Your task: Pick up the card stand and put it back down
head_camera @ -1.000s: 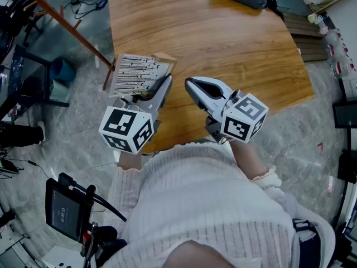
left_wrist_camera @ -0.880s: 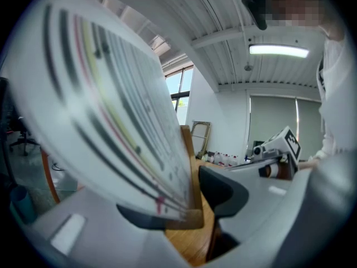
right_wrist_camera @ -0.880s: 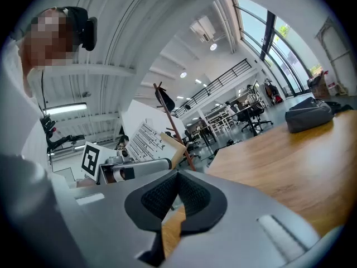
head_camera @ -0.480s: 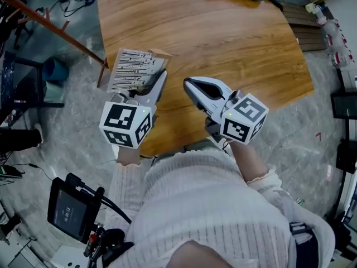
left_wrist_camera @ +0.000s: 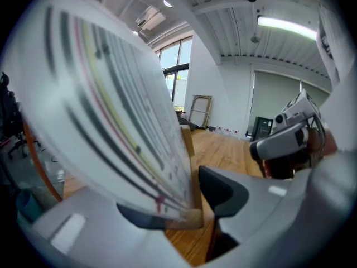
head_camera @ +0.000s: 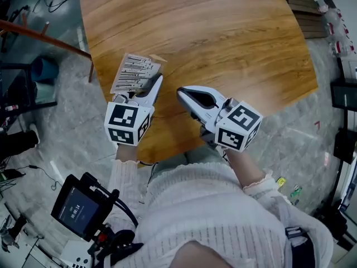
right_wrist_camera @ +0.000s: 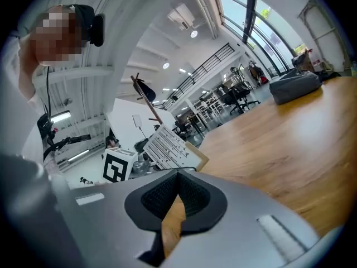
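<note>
Table [head_camera: 223,38]: wood, smooth, visible grain, low satin sheen. Card stand [head_camera: 135,71]: white printed paper face, bare light wood base. The 2 tools, left gripper [head_camera: 153,81] and right gripper [head_camera: 179,90]: smooth matt grey plastic shells. Pads [right_wrist_camera: 162,197]: black, finely ribbed, rubbery look. Sweater [head_camera: 212,216]: white ribbed knit cloth. Floor [head_camera: 290,127]: grey, marbled, stone-like.

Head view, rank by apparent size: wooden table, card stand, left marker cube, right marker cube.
1. wooden table, by far the largest.
2-4. card stand, left marker cube and right marker cube look about alike. The cubes sit nearer the camera, so these three are left unranked.
</note>
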Motion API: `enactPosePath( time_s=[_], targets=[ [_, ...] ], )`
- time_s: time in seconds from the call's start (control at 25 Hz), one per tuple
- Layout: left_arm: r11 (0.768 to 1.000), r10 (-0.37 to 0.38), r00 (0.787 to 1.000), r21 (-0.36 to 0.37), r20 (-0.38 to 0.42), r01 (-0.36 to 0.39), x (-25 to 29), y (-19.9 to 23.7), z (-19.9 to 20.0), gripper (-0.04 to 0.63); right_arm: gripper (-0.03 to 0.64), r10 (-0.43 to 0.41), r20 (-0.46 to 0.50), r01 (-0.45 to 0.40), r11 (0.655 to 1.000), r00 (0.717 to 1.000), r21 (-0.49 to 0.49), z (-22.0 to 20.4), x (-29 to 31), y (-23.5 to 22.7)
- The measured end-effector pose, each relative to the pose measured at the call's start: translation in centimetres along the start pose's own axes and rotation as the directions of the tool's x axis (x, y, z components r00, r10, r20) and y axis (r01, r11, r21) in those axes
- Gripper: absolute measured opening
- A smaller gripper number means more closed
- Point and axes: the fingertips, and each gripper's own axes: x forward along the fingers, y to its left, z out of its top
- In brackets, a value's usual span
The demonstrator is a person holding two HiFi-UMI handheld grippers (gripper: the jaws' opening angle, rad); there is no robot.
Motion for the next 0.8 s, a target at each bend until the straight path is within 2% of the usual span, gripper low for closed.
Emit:
enactPosePath(
  time_s=[0.16, 0.4, 0.68, 0.8],
  targets=[
    [1.000, -0.009, 0.999, -0.002, -0.033, 0.009, 0.5, -0.3, -1.8, 0.190, 0.000, -0.018, -0.033, 0.019, 0.999, 0.999, 0.028, -1.0, -0.5, -0.2],
    [0.998, -0.002, 0.993, 0.062, -0.119, 0.010, 4.2, 1.2, -5.2, 0.190, 0.000, -0.036, -0.069, 0.041, 0.996, 0.997, 0.076, -2.9, 0.9, -3.5],
    [0.995, -0.008, 0.983, 0.094, -0.181, 0.026, 5.5, 1.8, -7.5, 0.190, 0.000, -0.043, -0.091, 0.053, 0.993, 0.995, 0.106, -4.5, 1.2, -4.7],
    [0.990, 0.013, 0.977, 0.137, -0.212, 0.017, 5.3, 1.9, -8.2, 0.190, 0.000, -0.051, -0.094, 0.061, 0.992, 0.994, 0.109, -4.9, 1.1, -4.5]
  ],
)
